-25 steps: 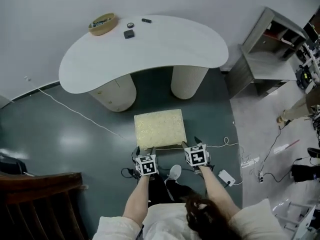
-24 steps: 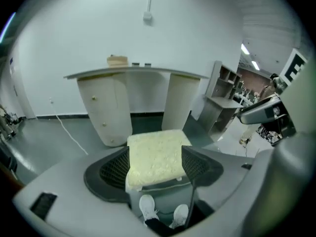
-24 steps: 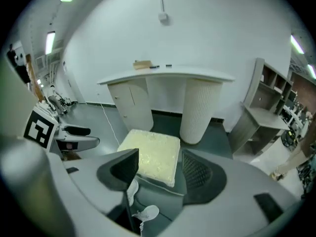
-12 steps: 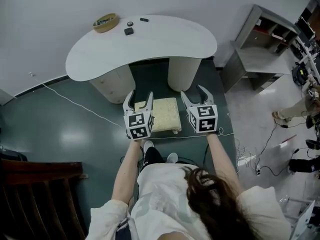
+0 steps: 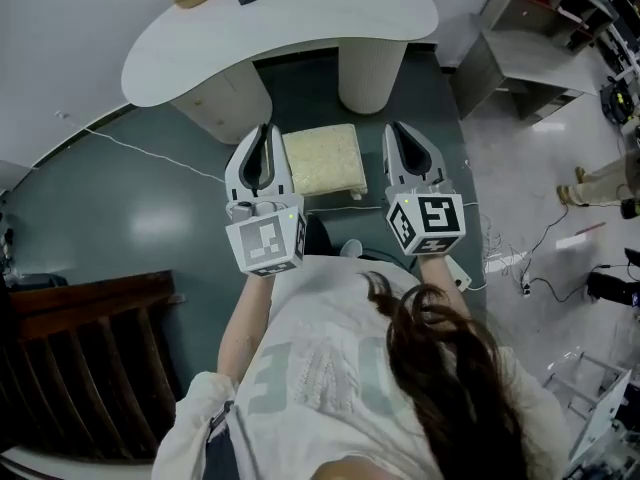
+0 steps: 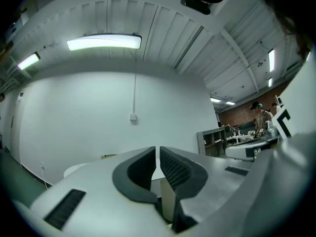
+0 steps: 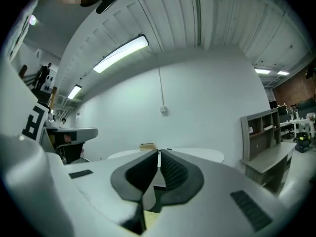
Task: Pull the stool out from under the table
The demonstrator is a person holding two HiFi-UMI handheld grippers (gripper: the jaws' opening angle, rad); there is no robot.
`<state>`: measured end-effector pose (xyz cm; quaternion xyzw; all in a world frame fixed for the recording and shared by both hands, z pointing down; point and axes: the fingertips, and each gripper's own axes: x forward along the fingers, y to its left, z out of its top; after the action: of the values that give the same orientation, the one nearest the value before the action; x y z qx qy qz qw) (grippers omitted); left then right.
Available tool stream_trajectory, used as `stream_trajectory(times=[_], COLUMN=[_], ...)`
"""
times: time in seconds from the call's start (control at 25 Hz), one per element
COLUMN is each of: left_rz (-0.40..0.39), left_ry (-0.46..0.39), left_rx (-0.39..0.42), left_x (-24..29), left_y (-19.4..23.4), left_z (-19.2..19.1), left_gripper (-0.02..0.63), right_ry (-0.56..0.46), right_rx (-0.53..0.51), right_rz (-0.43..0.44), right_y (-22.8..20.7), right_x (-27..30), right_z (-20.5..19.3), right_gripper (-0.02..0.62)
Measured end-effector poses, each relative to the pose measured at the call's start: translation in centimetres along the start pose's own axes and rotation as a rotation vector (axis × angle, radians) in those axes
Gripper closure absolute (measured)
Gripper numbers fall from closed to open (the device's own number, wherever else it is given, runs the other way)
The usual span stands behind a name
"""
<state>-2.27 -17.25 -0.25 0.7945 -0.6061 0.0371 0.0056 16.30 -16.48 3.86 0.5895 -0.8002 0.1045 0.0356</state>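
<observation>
Your left hand-held gripper [image 5: 264, 130] and right hand-held gripper [image 5: 393, 128] are both up at chest height, pointing out toward the wall. Their jaws have just been closing: in each gripper view the dark pads meet with only a hairline between them, and nothing is held.

The stool [image 5: 322, 158] stands on the floor [image 5: 150, 218] below and between your two grippers. It is on your side of the white surface [image 5: 300, 28], in front of the gap between its two pedestals [image 5: 372, 68]. From the head view the cushioned top looks clear of the surface's edge, so the pull seems done.

What remains is a clean finish. Hold both grippers level and away from the stool so nothing knocks it back in. Look down and check that bare floor shows between the stool's far edge and the pedestals.

If you judge it needs to come further out, reach down to its near edge with both grippers, one toward each corner. Pull straight back with even force so it does not twist. Mind the white cable [image 5: 150, 153] on the floor to the left, and your own feet just behind the stool.
</observation>
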Motion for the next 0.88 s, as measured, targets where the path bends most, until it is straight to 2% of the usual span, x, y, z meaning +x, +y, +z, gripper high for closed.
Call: stream_trajectory(times=[0.12,0.28,0.88], left_rz=[-0.009,-0.015,-0.006], left_ry=[-0.016,-0.011,0.013], left_rx=[0.011,-0.016,-0.002], left_x=[-0.9,-1.5,-1.7], left_y=[-0.7,-1.0,-0.2], left_z=[-0.3,-1.2,-1.8], left_gripper=[0.570,0.578,0.580], right_ry=[0.021,0.033,0.012], right_rx=[-0.014,-0.069,-0.080], right_rz=[0.002,0.013,0.003], right_y=[0.5,1.0,1.1], right_x=[-0.4,-1.1,-1.2], right_z=[-1.1,-1.3,-0.8], right_gripper=[0.565,0.565,0.566])
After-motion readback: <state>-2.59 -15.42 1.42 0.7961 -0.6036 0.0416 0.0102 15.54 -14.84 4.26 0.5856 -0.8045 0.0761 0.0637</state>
